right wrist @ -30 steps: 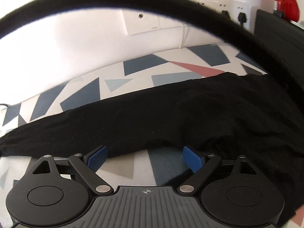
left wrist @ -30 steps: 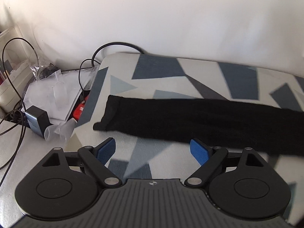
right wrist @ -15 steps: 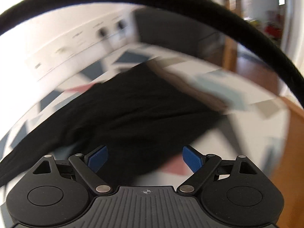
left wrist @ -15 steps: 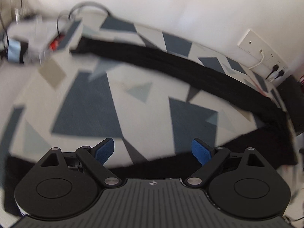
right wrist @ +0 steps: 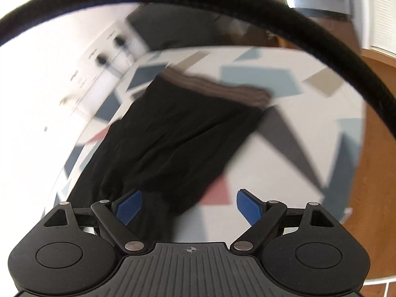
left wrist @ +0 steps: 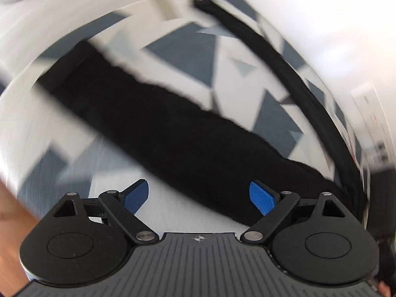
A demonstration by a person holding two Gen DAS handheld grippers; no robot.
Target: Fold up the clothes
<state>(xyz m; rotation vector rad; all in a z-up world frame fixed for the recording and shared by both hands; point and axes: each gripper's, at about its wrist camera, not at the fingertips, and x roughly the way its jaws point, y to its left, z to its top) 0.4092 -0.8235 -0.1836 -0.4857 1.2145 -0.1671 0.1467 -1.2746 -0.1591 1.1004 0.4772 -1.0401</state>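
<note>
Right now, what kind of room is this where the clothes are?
Probably a room in a home. A black garment lies spread on a cloth with grey and blue triangles, wall sockets with plugs sit just behind it, and a wooden floor shows beside it.

Trousers (left wrist: 173, 133) spread on patterned cover (left wrist: 188, 49), waistband (right wrist: 217, 91) at the far end, wall sockets (right wrist: 109, 49) behind

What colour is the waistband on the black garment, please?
Brownish-grey waistband, clearest in the right wrist view.
</note>
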